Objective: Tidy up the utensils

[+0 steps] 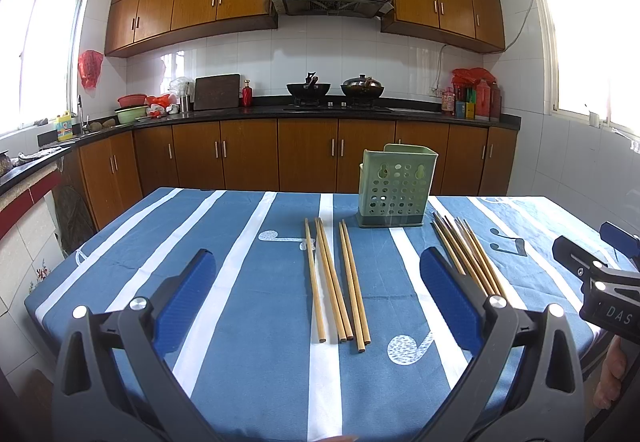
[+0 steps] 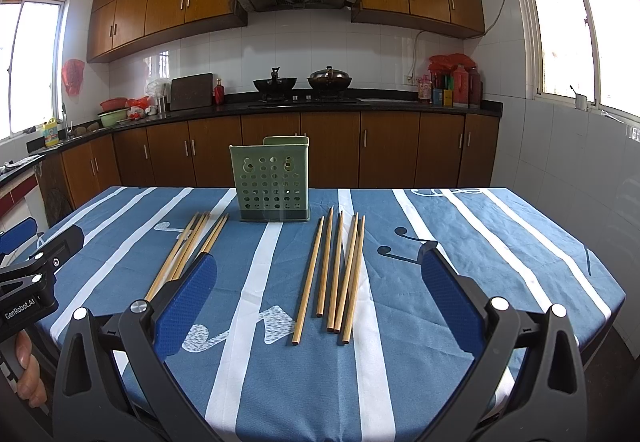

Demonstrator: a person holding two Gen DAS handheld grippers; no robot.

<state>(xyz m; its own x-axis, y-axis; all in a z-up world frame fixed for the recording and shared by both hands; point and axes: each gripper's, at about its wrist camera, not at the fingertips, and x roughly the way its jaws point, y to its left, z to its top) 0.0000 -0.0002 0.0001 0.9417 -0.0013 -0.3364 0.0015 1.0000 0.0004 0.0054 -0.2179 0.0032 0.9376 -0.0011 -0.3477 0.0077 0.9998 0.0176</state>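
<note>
I hold the left gripper (image 1: 318, 290) and right gripper (image 2: 318, 288) low over the desk (image 2: 500, 242), both spread wide and empty. At 12 o'clock stands a green perforated plastic holder (image 2: 274, 184). Slim wooden chopsticks lie flat either side: the left chopsticks (image 1: 340, 278) and the right chopsticks (image 2: 336, 274). A blue, white-striped cloth covers the desk; wooden cabinets (image 2: 332, 146) stand behind.
</note>
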